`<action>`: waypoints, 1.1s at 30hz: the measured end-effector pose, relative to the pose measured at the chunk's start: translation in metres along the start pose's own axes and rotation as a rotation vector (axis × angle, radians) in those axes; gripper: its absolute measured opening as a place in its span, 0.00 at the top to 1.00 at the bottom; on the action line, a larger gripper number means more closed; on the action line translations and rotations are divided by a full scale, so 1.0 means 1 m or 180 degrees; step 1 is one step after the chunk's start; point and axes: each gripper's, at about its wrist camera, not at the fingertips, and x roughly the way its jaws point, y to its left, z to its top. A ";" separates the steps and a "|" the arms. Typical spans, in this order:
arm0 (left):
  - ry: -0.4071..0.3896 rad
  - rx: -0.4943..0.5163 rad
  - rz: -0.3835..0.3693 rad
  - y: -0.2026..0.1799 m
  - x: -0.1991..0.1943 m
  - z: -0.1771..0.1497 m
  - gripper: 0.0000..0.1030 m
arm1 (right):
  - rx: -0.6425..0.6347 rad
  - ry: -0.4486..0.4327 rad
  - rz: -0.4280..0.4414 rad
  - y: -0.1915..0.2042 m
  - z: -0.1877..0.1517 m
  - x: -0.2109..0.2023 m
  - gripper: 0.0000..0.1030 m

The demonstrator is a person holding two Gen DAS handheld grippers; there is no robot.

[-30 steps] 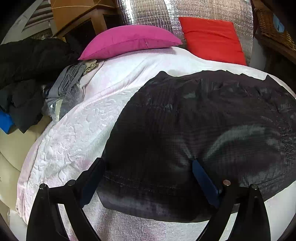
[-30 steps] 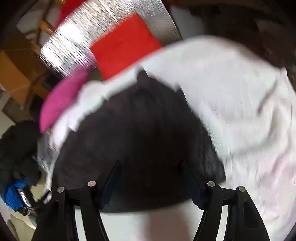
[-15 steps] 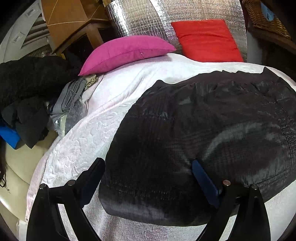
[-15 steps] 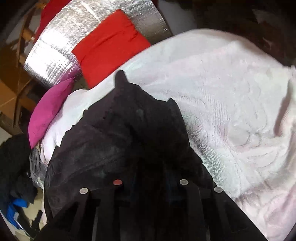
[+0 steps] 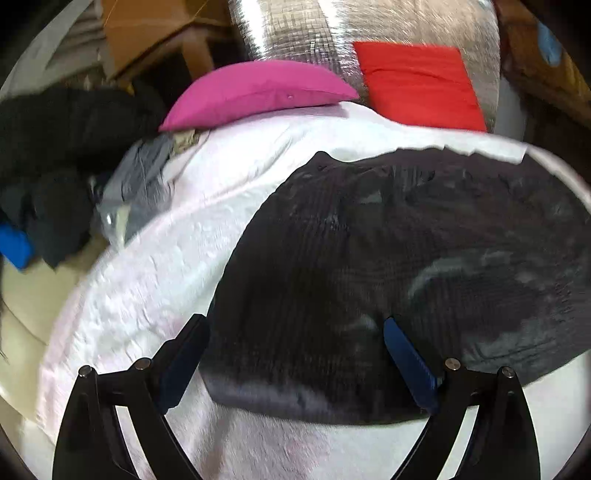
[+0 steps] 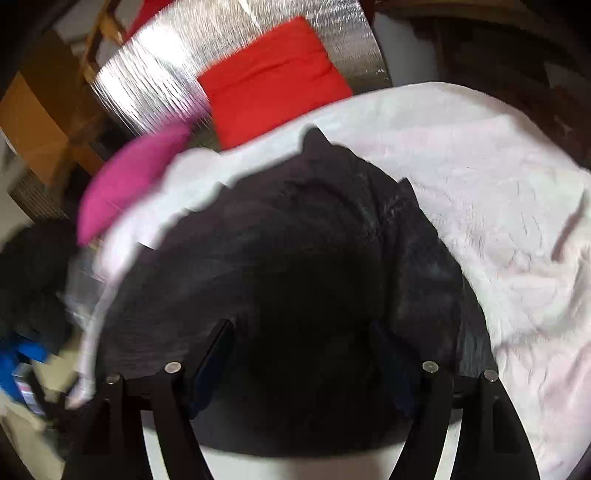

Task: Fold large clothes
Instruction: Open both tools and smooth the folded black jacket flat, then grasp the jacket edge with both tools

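A large black quilted garment (image 5: 388, 258) lies folded on a white bedspread (image 5: 155, 280). It also fills the middle of the right wrist view (image 6: 295, 266). My left gripper (image 5: 295, 328) is open and hovers over the garment's near left edge, holding nothing. My right gripper (image 6: 303, 328) is open above the garment's near edge, its fingers spread wide with dark cloth below them.
A pink pillow (image 5: 258, 92) and a red pillow (image 5: 417, 81) lean on a silver foil headboard (image 5: 295, 29). A heap of dark and grey clothes (image 5: 66, 177) lies at the bed's left side. White bedspread (image 6: 498, 206) stretches to the right.
My right gripper was shut on the garment half a second ago and has opened and let go. The left view has shifted slightly; the left gripper stays open.
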 end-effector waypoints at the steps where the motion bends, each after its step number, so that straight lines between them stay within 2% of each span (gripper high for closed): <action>1: 0.0003 -0.0114 -0.0100 0.008 -0.005 -0.002 0.07 | 0.0080 -0.0047 0.0186 -0.002 -0.004 -0.014 0.25; 4: 0.0078 -0.0430 -0.0361 0.029 -0.016 -0.012 0.07 | 0.0262 -0.0069 0.0446 -0.007 -0.014 -0.041 0.24; 6: 0.0244 -0.0636 -0.0540 0.040 -0.017 -0.021 0.07 | 0.0522 0.0012 0.0707 -0.019 -0.031 -0.052 0.24; 9: 0.0610 -0.1010 -0.0837 0.052 -0.008 -0.036 0.07 | 0.0822 0.0163 0.0805 -0.030 -0.044 -0.046 0.24; 12: 0.0803 -0.1370 -0.1050 0.060 -0.001 -0.047 0.07 | 0.1168 0.0185 0.0711 -0.049 -0.052 -0.041 0.24; 19: 0.0816 -0.2006 -0.1092 0.084 0.022 -0.047 0.07 | 0.1776 0.0136 0.0674 -0.086 -0.054 -0.019 0.24; 23: 0.0937 -0.2313 -0.1209 0.085 0.044 -0.050 0.07 | 0.1894 0.0140 0.0631 -0.096 -0.050 0.001 0.24; 26: 0.0794 -0.2355 -0.1262 0.082 0.045 -0.043 0.07 | 0.2028 0.0097 0.0771 -0.105 -0.048 0.011 0.23; 29: 0.0741 -0.2460 -0.1404 0.078 0.052 -0.039 0.07 | 0.1967 -0.0036 0.0827 -0.102 -0.039 0.017 0.23; 33: 0.0589 -0.2615 -0.1473 0.077 0.056 -0.033 0.10 | 0.1904 -0.0177 0.0867 -0.098 -0.031 0.023 0.23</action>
